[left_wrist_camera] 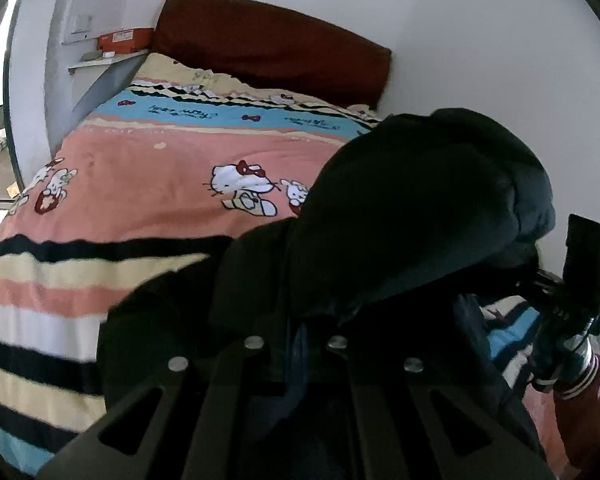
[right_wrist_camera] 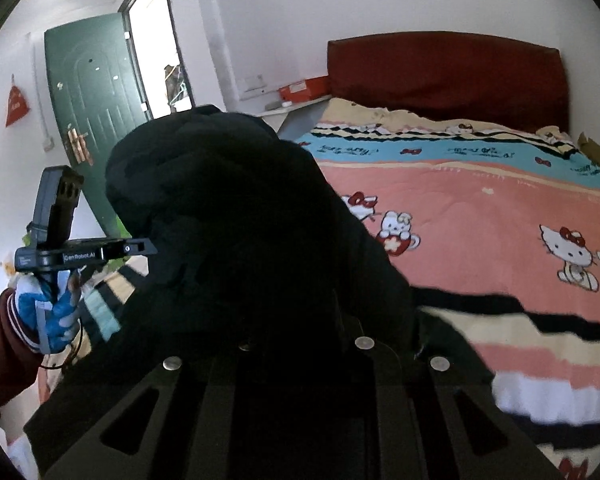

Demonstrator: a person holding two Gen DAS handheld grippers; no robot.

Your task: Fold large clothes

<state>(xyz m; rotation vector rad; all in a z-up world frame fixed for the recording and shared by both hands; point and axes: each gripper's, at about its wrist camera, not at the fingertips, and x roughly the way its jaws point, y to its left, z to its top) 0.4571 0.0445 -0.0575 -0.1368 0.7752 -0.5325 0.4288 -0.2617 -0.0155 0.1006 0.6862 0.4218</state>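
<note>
Black cloth of the coat is held bunched above the near end of the bed; both sets of jaws are buried (closure cannot be told). A slack pinch could let it drop crumpled.

I have both grippers raised side by side. The left gripper sits in my gloved left hand, the right gripper in my right hand. Dark cloth hides both sets of jaws, so I can't read their gap.
</note>
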